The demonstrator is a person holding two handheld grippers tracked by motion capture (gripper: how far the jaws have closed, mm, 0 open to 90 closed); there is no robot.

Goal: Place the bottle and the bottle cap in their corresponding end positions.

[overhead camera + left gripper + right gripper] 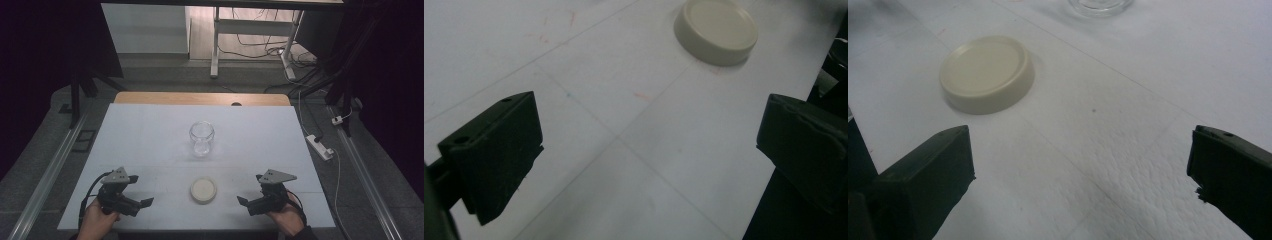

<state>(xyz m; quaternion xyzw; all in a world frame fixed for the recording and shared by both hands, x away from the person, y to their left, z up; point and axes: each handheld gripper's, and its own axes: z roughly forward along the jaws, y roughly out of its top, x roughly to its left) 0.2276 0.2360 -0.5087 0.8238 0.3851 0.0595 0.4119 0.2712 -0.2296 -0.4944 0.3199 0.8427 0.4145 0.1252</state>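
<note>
Lid (203,189) sits near the worktop's (140,135) front edge, jar (201,138) mid-worktop; we've got left tool (142,203) and right tool (244,202) both spread wide, empty.

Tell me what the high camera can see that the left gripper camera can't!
The high view alone takes in the open glass jar standing upright at mid-table, both hands with the left gripper and right gripper, plus the floor and cables beyond the table. The left gripper view alone gives a close look along its own two black jaws, spread wide apart, and faint coloured marks on the white sheet. Both views share the cream lid lying flat on the white table cover.
</note>
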